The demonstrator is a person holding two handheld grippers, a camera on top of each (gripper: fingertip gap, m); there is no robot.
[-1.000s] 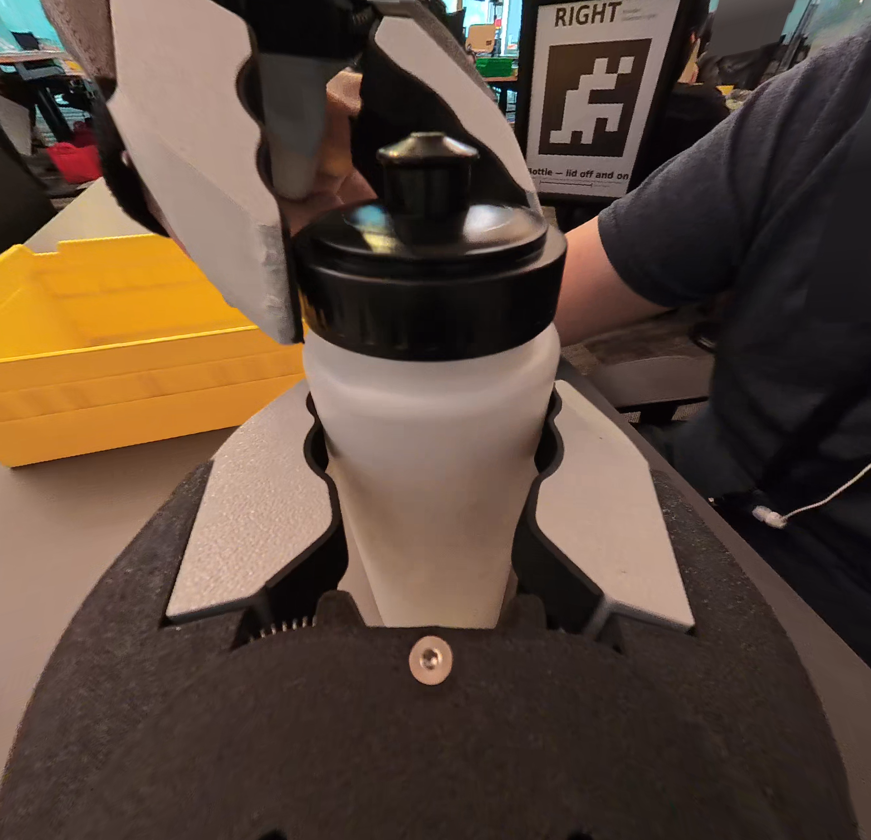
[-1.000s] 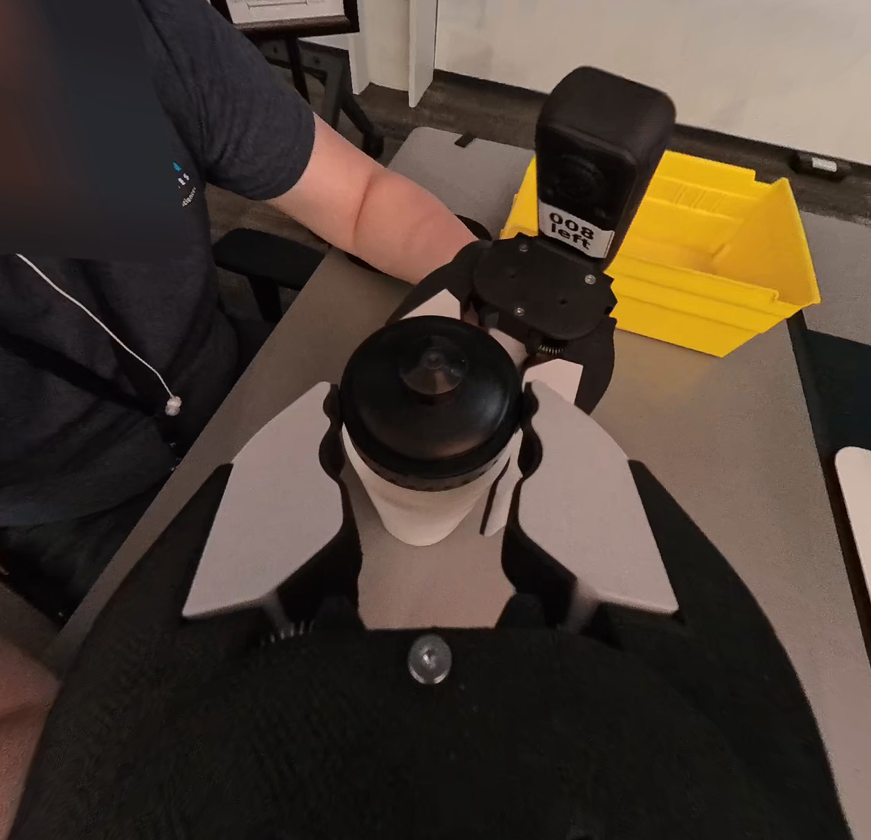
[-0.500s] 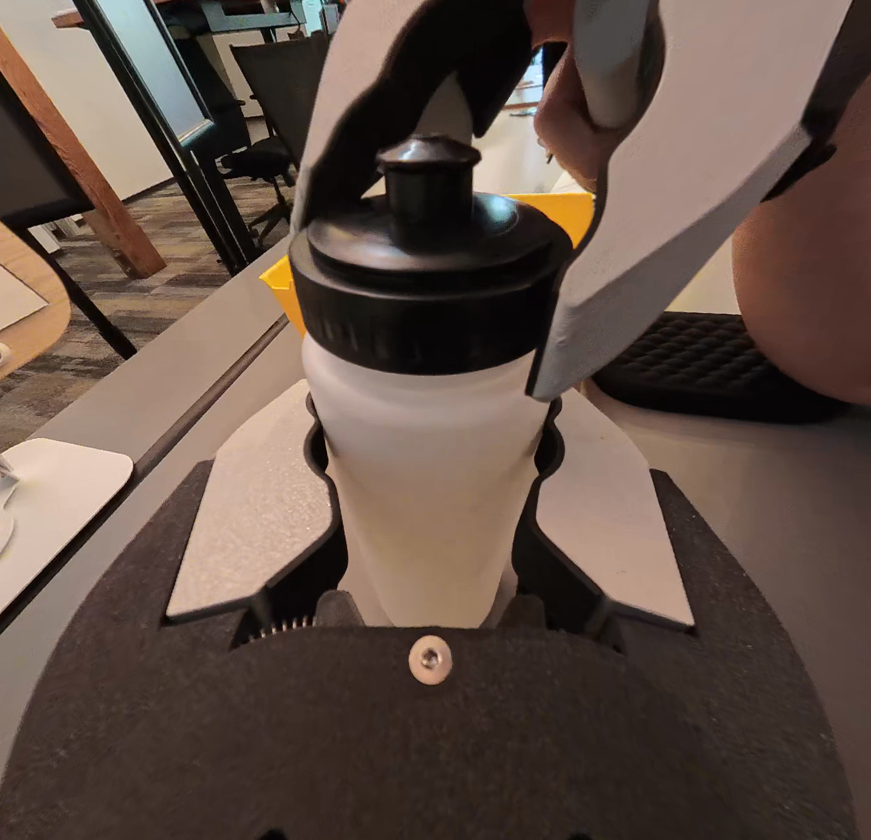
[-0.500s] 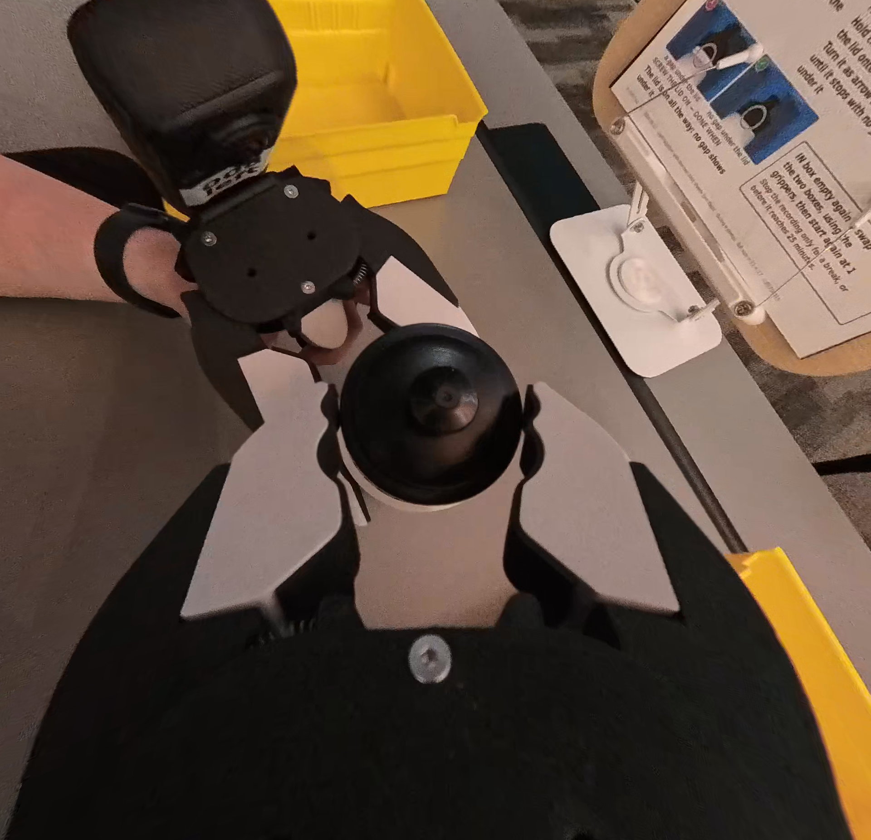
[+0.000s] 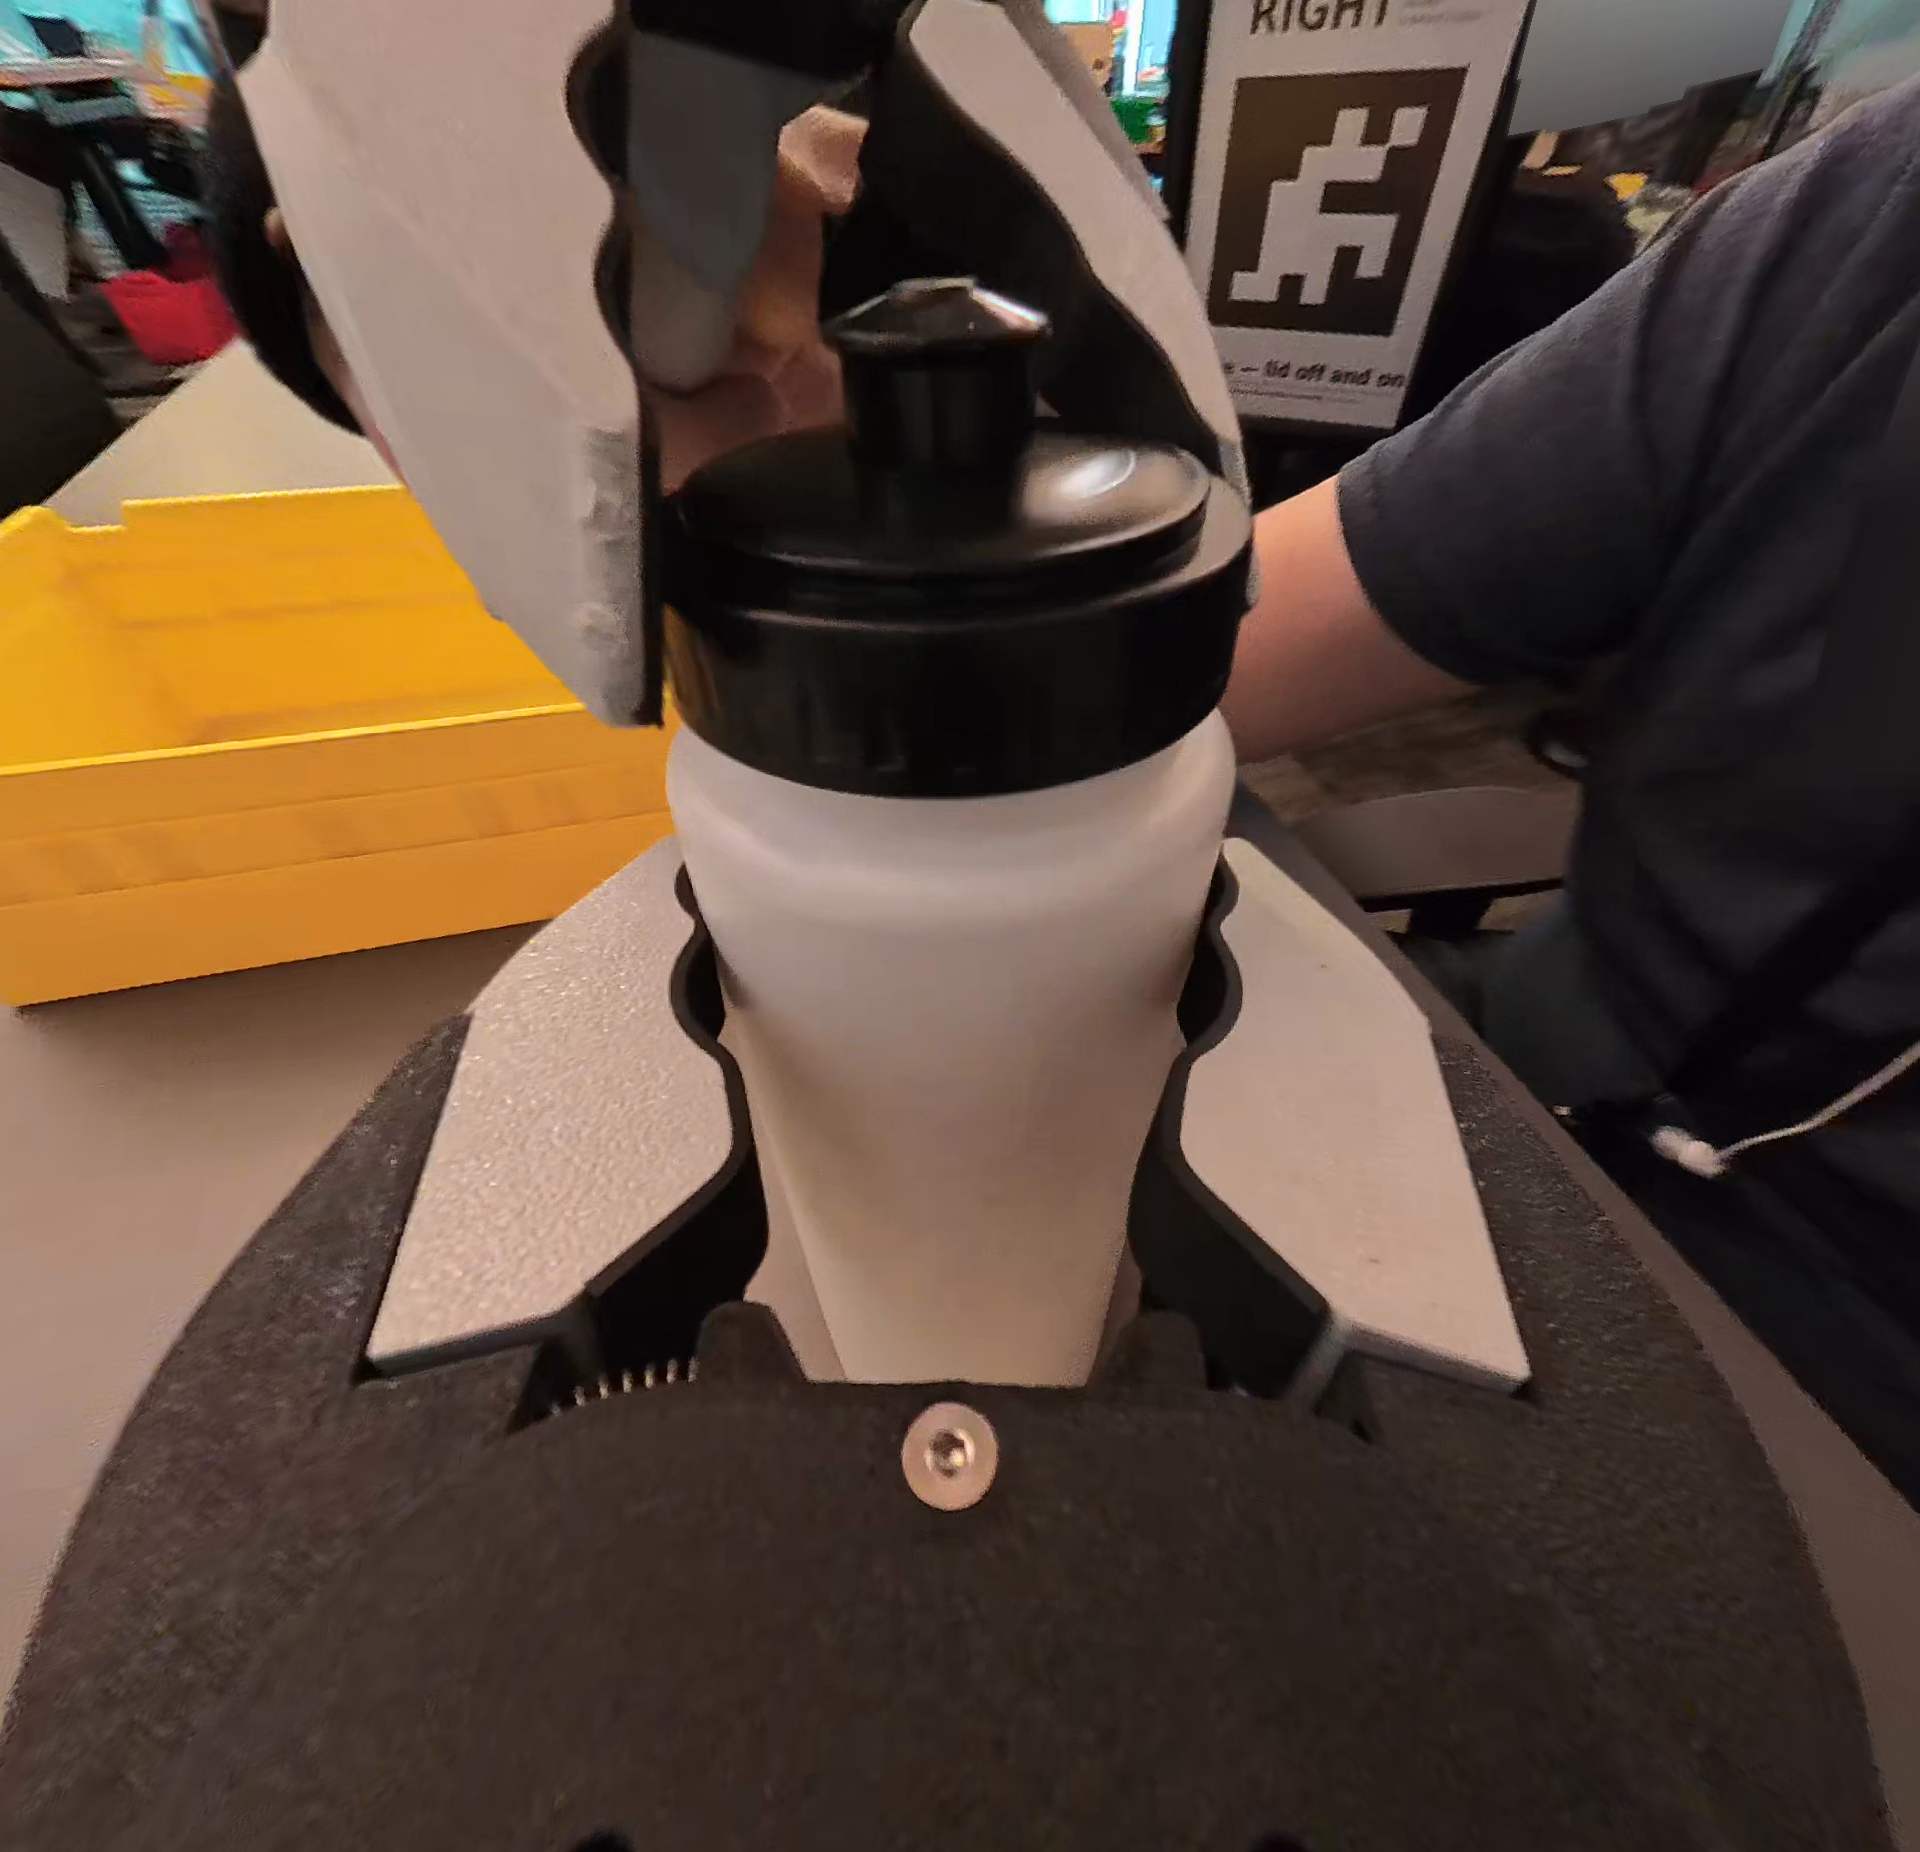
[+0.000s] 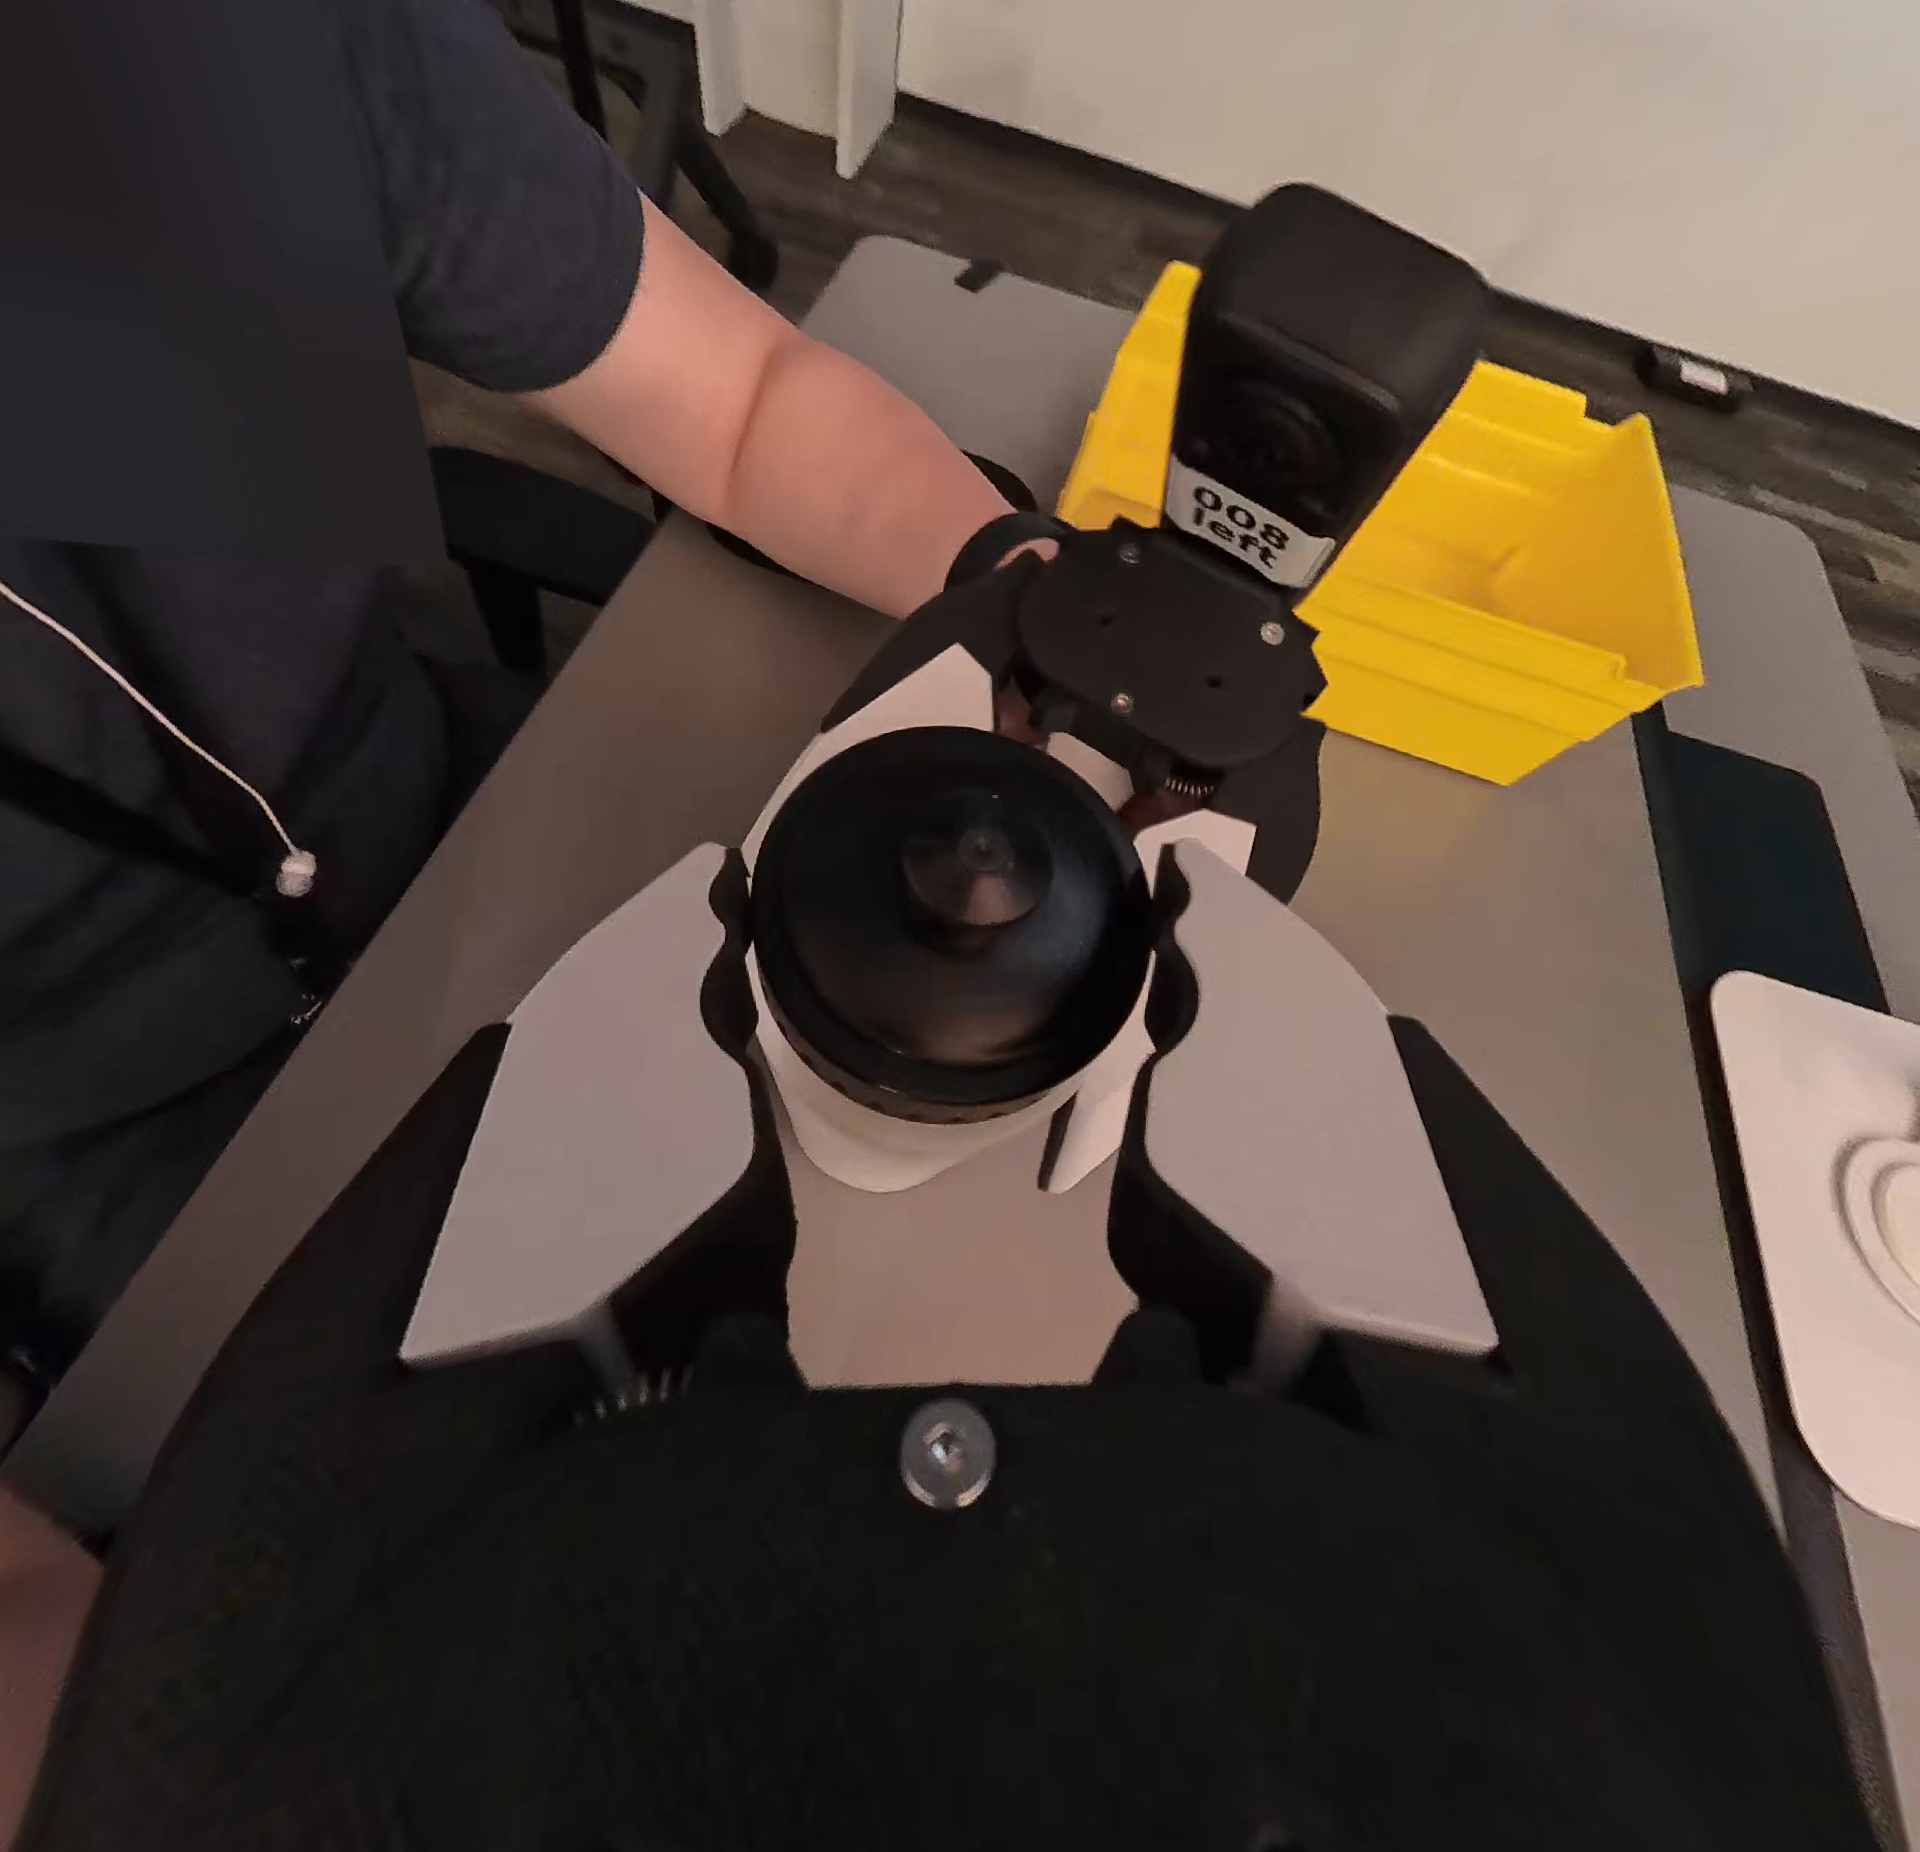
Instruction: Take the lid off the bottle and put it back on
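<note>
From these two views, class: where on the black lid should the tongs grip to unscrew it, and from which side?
Grip the lid by its ribbed side wall, coming down from above as the right tongs do, fingers on opposite sides. The bottle stands upright in the left tongs, and the central spout is too narrow.

Grey fingers [image 5: 561, 1137], dark navy sleeve [image 6: 499, 223]

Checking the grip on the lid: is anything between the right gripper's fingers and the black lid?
Nothing. In the right wrist view the right gripper has its fingers pressed straight against the lid rim, with no gap.
</note>
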